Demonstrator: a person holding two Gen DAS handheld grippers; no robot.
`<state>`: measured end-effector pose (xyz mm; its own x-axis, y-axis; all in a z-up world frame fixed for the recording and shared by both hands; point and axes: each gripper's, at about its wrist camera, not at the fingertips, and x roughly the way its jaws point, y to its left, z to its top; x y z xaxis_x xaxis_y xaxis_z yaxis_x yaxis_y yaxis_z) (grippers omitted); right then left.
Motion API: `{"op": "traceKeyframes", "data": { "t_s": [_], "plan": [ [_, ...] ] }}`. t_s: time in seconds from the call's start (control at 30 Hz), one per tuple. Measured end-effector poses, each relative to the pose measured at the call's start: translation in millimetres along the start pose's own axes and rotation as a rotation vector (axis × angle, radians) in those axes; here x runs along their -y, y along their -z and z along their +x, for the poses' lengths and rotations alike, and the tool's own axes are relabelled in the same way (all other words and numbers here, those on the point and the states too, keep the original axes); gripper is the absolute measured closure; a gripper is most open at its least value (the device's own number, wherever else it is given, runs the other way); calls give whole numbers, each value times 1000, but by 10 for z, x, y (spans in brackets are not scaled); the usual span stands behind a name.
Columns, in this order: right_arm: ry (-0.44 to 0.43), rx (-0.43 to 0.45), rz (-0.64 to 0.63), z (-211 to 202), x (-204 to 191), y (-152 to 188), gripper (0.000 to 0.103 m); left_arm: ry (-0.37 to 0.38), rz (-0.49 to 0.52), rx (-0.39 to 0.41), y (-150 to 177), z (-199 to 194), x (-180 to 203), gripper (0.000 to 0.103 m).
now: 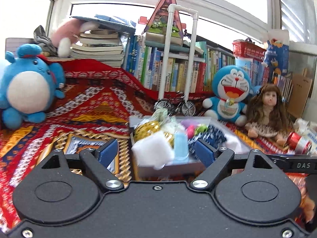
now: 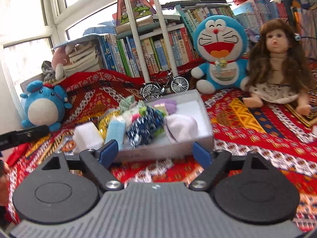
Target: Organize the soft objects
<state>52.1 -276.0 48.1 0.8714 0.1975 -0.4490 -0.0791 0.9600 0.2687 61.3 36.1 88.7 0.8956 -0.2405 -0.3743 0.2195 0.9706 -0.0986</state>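
Observation:
A grey box (image 1: 174, 167) sits on the patterned cloth, filled with soft items: a white sponge (image 1: 151, 150), a light blue sponge (image 1: 180, 145), a gold mesh bundle (image 1: 147, 128) and a dark blue patterned cloth (image 1: 208, 136). My left gripper (image 1: 156, 152) is open and empty, its blue pads either side of the box's near end. In the right wrist view the box (image 2: 164, 151) holds the white sponge (image 2: 87, 136), blue sponge (image 2: 116, 130), dark cloth (image 2: 145, 128) and a white sock (image 2: 182, 128). My right gripper (image 2: 156, 151) is open and empty at the box's near wall.
A blue round plush (image 1: 29, 87) sits at left, a Doraemon plush (image 1: 230, 93) and a long-haired doll (image 1: 267, 109) at right. A toy bicycle (image 1: 176, 105) and a white pipe frame (image 1: 178, 55) stand behind the box. Books line the back. A red can (image 1: 299, 142) lies far right.

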Motion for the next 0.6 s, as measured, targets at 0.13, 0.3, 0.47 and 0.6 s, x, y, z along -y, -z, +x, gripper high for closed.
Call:
{"op": "traceKeyframes", "data": {
  "t_s": [0.13,0.3,0.47,0.6],
  "plan": [
    [34,-7,-58,-138,-61,198,11,-14,-5,-34,239,-201,-14,18],
    [42,2,-120,-317,-163,416,3,-11,-30,-74,514,-391,18,18],
    [33,0,-180,-412,-306,569,0,4,-19,-119,728,-467,127,17],
    [36,-14,-214,-419,-421,661,0,13,-9,-142,832,-465,227,17]
  ]
}}
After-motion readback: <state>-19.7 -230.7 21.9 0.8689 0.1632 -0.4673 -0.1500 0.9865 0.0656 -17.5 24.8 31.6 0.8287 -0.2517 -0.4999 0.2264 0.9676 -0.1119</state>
